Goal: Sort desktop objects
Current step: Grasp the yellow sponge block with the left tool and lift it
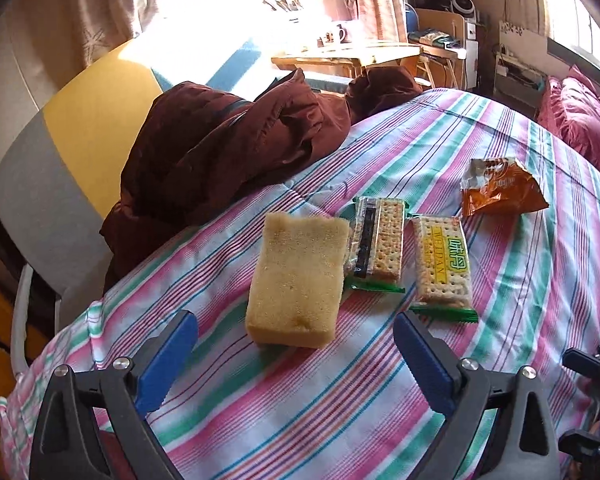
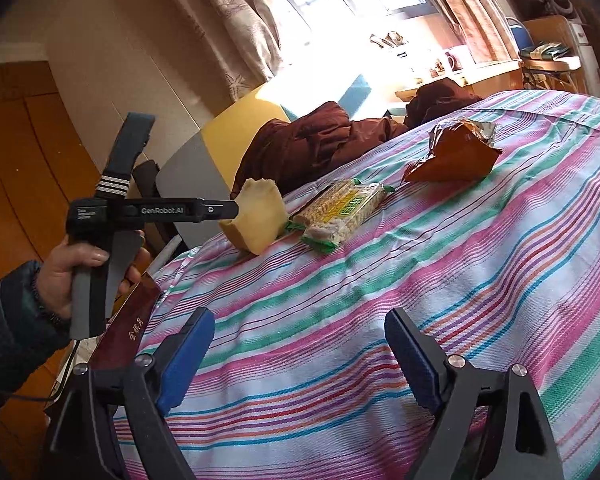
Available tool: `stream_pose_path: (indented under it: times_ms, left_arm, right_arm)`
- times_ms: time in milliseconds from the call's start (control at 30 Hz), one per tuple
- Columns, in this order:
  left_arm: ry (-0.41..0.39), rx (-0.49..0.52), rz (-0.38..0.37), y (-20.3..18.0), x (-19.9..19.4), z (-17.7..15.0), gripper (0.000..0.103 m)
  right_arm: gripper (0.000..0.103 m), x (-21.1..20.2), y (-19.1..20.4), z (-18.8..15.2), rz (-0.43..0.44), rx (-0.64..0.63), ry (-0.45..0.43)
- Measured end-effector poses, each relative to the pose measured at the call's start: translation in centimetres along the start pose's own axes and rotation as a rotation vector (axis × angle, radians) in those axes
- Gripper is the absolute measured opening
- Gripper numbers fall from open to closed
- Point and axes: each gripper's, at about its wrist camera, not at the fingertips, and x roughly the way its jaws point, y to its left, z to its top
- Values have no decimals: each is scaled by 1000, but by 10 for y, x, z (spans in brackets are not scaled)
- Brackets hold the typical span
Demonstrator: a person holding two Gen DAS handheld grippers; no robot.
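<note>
A striped sheet [image 1: 500, 300] covers the bed, with a brown jacket [image 1: 220, 152] heaped at its far left edge. On the sheet lie a yellow sponge [image 1: 298, 282], two cracker packs [image 1: 378, 240] [image 1: 444, 264] just right of it, side by side, and an orange snack bag [image 1: 500, 188] farther right, apart. The left gripper [image 1: 296, 354] hangs with its blue pads spread wide just short of the sponge, touching nothing. The right gripper [image 2: 300, 354] hovers over bare sheet, jaws likewise spread and empty. A hand [image 2: 80, 276] holds the left tool's handle.
</note>
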Motion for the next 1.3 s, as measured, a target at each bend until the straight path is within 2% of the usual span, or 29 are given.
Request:
stream_pose_path:
  times_ms: [467,533,567,633,700,800,833,1100,1300]
  left_arm:
    - [58,27,-6,2,48,16,100]
    - [80,18,1,2,58,17,95]
    - [83,8,6,2,61,17,89]
    - [87,-12,15,3,67,15,85]
    - [101,-54,2,6,73,13,70]
    - [138,-125,-29,11,83,9,61]
    - [147,-142,-25,12,85,8,61]
    - [155,-257,-9,16,70,-2,58]
    - [84,-287,23,1,19,-27,58]
  right_arm:
    - [93,2,1,0,19,-11,15]
    - [94,2,2,0,19,-12,17]
    - [94,2,2,0,19,-13,18]
    - [94,2,2,0,18,-14,19]
    - [94,2,2,0,18,-14,19]
    - [94,3,2,0,18,-15,22]
    - [95,3,2,1,18,-15,22]
    - [96,4,3,1,19,-20,27]
    - [96,4,3,1,15,-22,33]
